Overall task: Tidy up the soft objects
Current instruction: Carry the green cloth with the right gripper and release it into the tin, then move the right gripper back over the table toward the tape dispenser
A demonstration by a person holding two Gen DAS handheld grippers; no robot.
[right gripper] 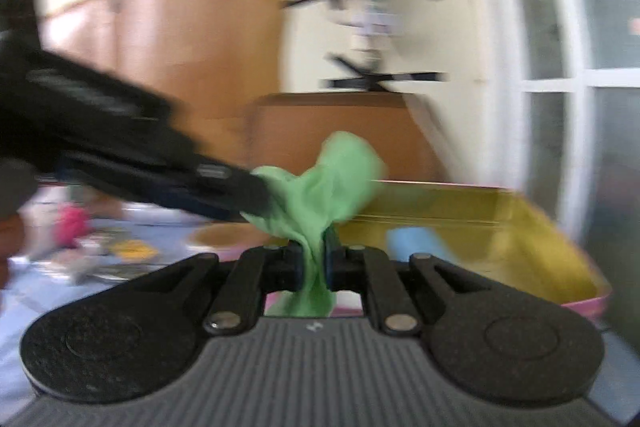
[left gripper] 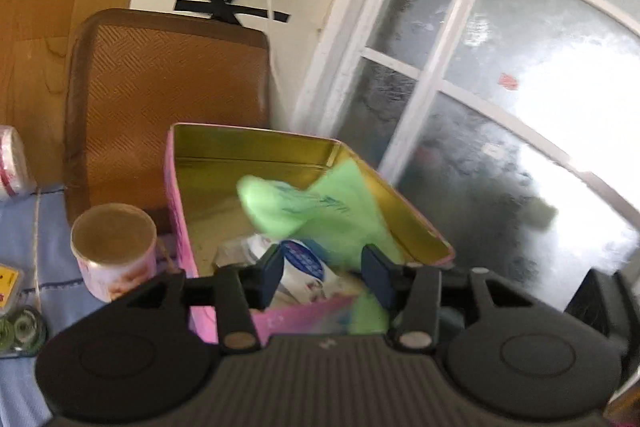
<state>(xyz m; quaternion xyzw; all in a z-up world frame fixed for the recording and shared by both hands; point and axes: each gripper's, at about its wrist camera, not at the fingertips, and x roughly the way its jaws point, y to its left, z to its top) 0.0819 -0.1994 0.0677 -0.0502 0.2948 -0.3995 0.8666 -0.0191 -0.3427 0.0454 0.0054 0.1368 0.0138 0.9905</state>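
Observation:
A pink tin box [left gripper: 176, 211] with a gold inside stands open in front of me. A light green soft cloth [left gripper: 288, 211] lies bunched in it, over a white and blue packet [left gripper: 304, 267]. My left gripper [left gripper: 323, 259] hangs over the box's near wall, jaws apart, pads pressing on nothing. In the right wrist view my right gripper [right gripper: 314, 255] is shut on the green cloth [right gripper: 336, 179], which billows above its fingers. The left gripper [right gripper: 252, 199] reaches in from the left, its tip against the cloth. The tin box [right gripper: 500, 227] sits just behind and to the right.
A round paper tub [left gripper: 114, 247] stands left of the box on a blue cloth surface [left gripper: 24, 239]. A brown woven cushion [left gripper: 160, 99] leans behind. White-framed window panes [left gripper: 460, 67] fill the right. Small items [left gripper: 22, 331] lie at the far left.

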